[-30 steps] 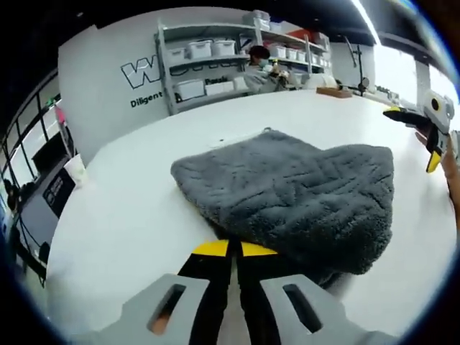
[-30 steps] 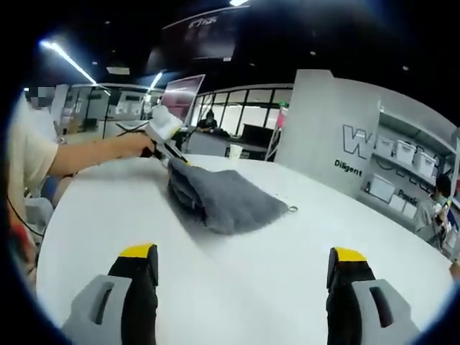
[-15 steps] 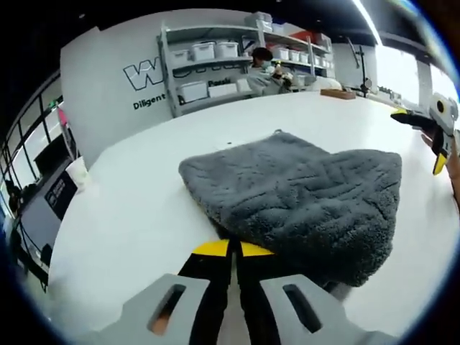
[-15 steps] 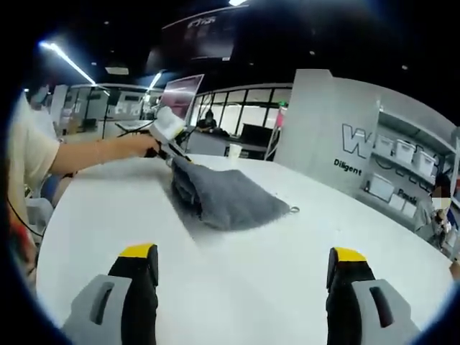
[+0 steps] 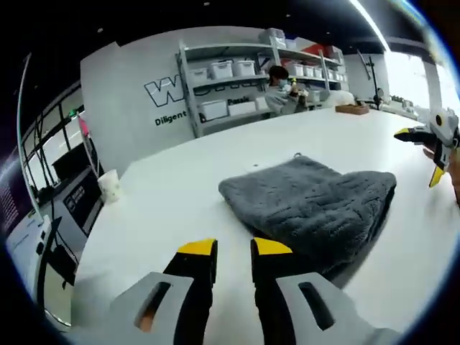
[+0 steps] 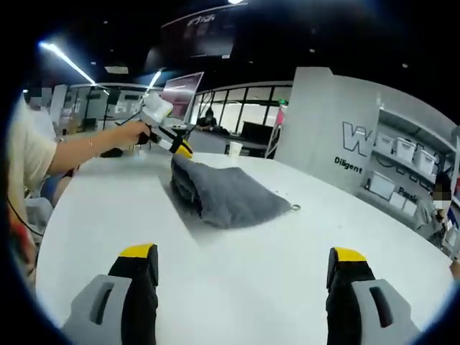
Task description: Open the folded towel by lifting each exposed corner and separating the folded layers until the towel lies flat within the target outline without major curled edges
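Left gripper view: left gripper (image 5: 233, 248) is being held slightly parted, released from towel (image 5: 313, 203) since earlier.
Right gripper (image 6: 244, 262): being held wide open.
Wall lettering (image 5: 171, 118), upper left: "Diligent".

The towel (image 5: 310, 206) is thick grey cloth with a deep, shaggy pile, matt all over, its surface pressed into rough ridges. The bench (image 5: 172, 201) under it is white and smooth, with a faint satin sheen that takes a soft shadow. The left tongs (image 5: 233, 248) have matt black jaws capped in glossy yellow, on pale grey bodies that look like moulded plastic. The right tongs (image 6: 244, 262) look the same. A small ring at the towel's edge may be metal.
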`<control>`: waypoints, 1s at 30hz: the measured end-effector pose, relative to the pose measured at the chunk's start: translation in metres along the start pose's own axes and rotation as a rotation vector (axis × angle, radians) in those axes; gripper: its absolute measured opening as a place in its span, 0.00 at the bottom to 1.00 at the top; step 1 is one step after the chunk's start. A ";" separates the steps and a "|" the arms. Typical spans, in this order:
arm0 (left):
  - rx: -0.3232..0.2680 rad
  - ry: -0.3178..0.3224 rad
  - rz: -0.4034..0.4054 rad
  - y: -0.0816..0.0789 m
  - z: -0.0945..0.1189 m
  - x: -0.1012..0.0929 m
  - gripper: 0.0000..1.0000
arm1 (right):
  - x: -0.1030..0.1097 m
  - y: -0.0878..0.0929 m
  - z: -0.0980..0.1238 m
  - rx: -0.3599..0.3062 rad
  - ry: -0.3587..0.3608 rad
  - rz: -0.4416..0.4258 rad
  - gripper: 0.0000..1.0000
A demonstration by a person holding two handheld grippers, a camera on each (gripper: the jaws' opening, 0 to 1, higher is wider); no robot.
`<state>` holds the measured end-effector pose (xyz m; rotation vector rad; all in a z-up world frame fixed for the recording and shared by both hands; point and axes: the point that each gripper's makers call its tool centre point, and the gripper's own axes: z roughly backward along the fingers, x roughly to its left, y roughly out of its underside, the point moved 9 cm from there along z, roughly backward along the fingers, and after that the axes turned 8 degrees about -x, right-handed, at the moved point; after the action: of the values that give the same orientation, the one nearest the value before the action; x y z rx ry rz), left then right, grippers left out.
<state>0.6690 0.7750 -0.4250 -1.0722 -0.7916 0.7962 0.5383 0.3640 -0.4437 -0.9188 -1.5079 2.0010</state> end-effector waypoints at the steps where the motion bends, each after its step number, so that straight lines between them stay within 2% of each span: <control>1: -0.012 0.013 0.020 0.000 0.005 -0.002 0.24 | 0.000 0.000 0.000 0.002 0.001 0.001 0.98; 4: -0.039 0.057 0.055 0.003 0.019 -0.010 0.25 | 0.000 0.002 -0.001 0.009 0.003 -0.003 0.98; 8: -0.058 0.117 0.105 0.008 0.041 -0.026 0.34 | 0.000 0.003 -0.001 0.016 0.004 -0.002 0.98; 11: -0.108 0.191 0.123 0.006 0.052 -0.041 0.48 | 0.000 0.004 -0.001 0.022 0.002 0.000 0.98; 12: -0.122 0.239 0.122 0.005 0.058 -0.050 0.51 | 0.001 0.004 -0.002 0.026 0.000 0.001 0.98; 13: -0.136 0.256 0.123 0.005 0.061 -0.055 0.53 | 0.001 0.004 -0.002 0.030 0.000 0.004 0.98; 16: -0.143 0.280 0.122 0.004 0.068 -0.066 0.67 | 0.003 0.005 -0.004 0.038 -0.008 0.010 0.99; 19: -0.156 0.293 0.120 0.001 0.078 -0.080 0.88 | 0.003 0.005 -0.004 0.042 -0.009 0.013 0.99; 21: -0.131 0.310 0.054 0.001 0.084 -0.088 0.97 | 0.003 0.006 -0.004 0.043 -0.010 0.011 0.99; 23: -0.087 0.313 0.014 0.003 0.092 -0.098 1.00 | 0.003 0.006 -0.004 0.043 -0.010 0.008 0.99; 26: -0.090 0.328 0.016 0.003 0.102 -0.110 1.00 | 0.003 0.006 -0.004 0.046 -0.011 0.008 0.99; 27: -0.117 0.329 0.033 0.003 0.108 -0.117 1.00 | 0.002 0.006 -0.005 0.048 -0.013 0.008 0.99; 30: -0.117 0.289 0.028 0.006 0.119 -0.127 1.00 | 0.000 0.006 -0.006 0.050 -0.011 0.013 0.99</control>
<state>0.5038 0.7190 -0.4184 -1.2725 -0.5842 0.6062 0.5424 0.3661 -0.4506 -0.9007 -1.4548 2.0461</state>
